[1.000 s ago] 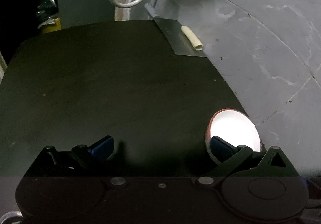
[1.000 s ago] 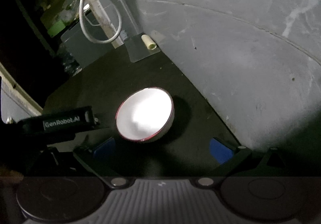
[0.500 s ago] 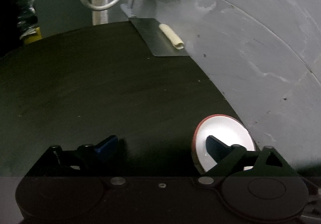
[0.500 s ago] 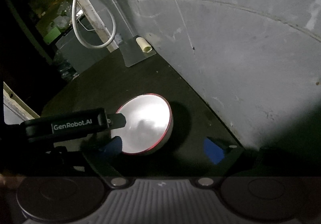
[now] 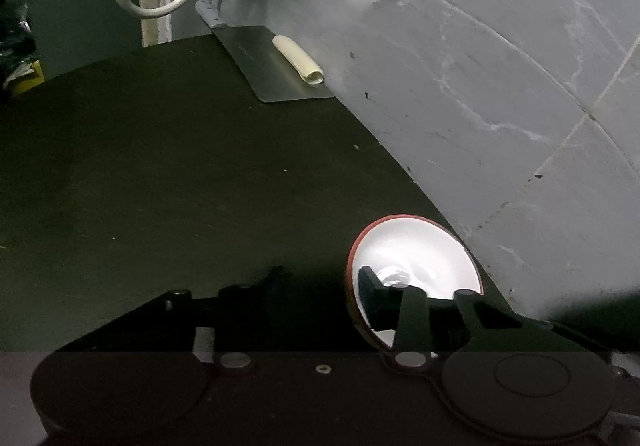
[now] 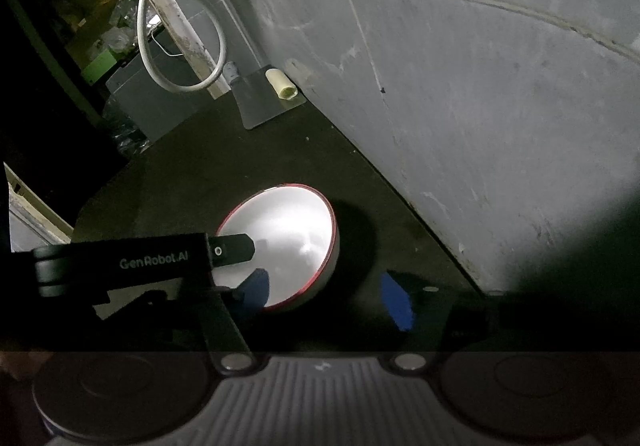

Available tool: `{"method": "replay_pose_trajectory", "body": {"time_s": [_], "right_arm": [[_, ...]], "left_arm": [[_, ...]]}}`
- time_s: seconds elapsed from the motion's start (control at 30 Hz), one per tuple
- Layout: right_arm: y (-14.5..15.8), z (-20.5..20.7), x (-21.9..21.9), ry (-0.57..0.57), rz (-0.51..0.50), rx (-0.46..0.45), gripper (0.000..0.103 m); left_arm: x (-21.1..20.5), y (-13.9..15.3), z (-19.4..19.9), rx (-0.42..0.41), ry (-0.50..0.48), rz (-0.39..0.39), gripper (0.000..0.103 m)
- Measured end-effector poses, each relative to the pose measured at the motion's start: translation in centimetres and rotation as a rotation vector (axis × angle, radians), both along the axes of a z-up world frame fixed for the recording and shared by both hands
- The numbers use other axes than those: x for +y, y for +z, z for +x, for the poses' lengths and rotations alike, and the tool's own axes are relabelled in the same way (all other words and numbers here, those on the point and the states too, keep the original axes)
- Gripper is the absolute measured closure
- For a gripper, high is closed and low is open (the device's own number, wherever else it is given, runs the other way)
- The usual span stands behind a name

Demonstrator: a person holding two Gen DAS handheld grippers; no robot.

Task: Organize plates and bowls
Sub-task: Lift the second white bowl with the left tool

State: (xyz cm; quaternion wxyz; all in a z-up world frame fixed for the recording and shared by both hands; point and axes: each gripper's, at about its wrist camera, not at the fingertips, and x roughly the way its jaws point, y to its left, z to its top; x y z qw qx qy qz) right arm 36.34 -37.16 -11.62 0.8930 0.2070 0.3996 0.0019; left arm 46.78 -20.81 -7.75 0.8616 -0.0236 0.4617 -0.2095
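Tiled wall (image 6: 460, 94) fills most of what you see, then the dark countertop (image 5: 160, 174) running along its foot. Far back on it lie a metal sheet (image 5: 268, 66) and a pale roll (image 5: 297, 60), with a white cable (image 5: 160, 2) looped above. Your one task piece, the red-rimmed bowl (image 6: 288, 238), sits tilted close to the wall. Your left gripper (image 5: 320, 282) has just been closing astride its rim, one finger inside; whether the pads already pinch it you cannot tell. Your right gripper (image 6: 324, 292) has been closing too, jaws apart with the bowl's near edge between them, not gripped. Organizing looks barely begun: no plates or stack appear
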Motion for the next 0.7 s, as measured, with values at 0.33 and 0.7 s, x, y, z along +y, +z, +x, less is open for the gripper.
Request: {"method": "replay_pose_trajectory", "body": {"time_s": [0.33, 0.7], "right_arm": [[0.05, 0.27, 0.05, 0.011, 0.008, -0.006, 0.062], [0.22, 0.44, 0.35, 0.025, -0.003, -0.018, 0.077]], "left_arm": [[-0.21, -0.03, -0.17, 0.008, -0.029, -0.037, 0.086], [-0.37, 0.01, -0.47, 0.006, -0.043, -0.043, 0.093]]}}
